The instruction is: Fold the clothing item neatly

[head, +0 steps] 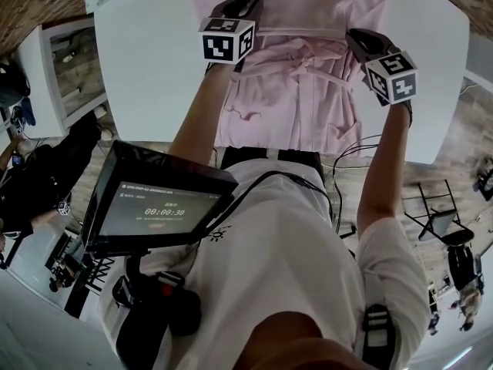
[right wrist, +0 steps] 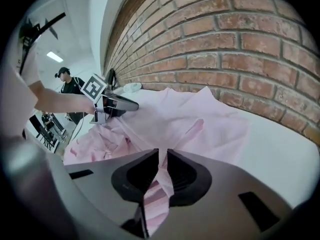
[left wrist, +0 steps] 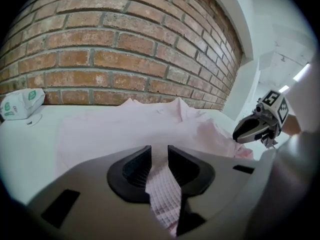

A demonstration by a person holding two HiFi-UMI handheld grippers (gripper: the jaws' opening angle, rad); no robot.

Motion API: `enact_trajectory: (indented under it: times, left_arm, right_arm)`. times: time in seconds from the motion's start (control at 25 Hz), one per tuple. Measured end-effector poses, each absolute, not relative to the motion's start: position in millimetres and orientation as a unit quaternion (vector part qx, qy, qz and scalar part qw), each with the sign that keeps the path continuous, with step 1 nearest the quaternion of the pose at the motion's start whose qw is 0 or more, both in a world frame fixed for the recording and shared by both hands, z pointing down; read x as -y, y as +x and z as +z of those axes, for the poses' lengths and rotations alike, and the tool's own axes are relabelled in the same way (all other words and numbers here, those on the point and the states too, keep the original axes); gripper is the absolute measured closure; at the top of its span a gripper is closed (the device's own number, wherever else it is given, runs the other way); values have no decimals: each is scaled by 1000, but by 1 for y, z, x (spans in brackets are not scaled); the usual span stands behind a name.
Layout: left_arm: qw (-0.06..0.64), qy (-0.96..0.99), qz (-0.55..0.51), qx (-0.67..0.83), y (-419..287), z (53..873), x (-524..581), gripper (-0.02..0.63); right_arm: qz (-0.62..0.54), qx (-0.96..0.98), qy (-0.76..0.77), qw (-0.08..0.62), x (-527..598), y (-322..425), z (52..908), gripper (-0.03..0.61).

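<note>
A pale pink garment (head: pixel 293 91) lies spread on the white table (head: pixel 154 68), its near part bunched and hanging over the front edge. My left gripper (head: pixel 239 8) is at the garment's left side, shut on a fold of checked pink fabric (left wrist: pixel 162 194) that fills the gap between its jaws. My right gripper (head: pixel 358 41) is at the garment's right edge, its jaws pinching a strip of pink cloth (right wrist: pixel 157 194). Each gripper shows in the other's view: the right gripper (left wrist: pixel 250 129) and the left gripper (right wrist: pixel 120 104), both over the cloth. The collar (left wrist: pixel 172 106) points toward the wall.
A brick wall (left wrist: pixel 125 49) runs behind the table. A white packet (left wrist: pixel 20 104) sits at the table's far left corner. A white shelf unit (head: pixel 62 60) stands left of the table. A dark screen (head: pixel 154 206) hangs at my chest. A person (right wrist: pixel 65 84) stands in the background.
</note>
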State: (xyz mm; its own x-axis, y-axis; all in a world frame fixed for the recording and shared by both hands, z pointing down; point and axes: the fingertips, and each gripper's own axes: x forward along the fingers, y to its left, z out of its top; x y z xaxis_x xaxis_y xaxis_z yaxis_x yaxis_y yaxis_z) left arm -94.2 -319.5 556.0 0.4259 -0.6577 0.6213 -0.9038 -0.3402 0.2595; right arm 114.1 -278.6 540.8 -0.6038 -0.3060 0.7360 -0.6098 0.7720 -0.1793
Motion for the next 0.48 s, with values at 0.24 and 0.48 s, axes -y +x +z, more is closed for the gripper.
enact_trajectory:
  times: [0.24, 0.48]
  left_arm:
    - [293, 790, 210, 495, -95, 555, 319, 528]
    - [292, 788, 211, 499, -96, 555, 320, 528]
  right_arm:
    - [232, 866, 281, 343, 284, 104, 545, 494]
    - [243, 859, 279, 353, 285, 100, 549, 552]
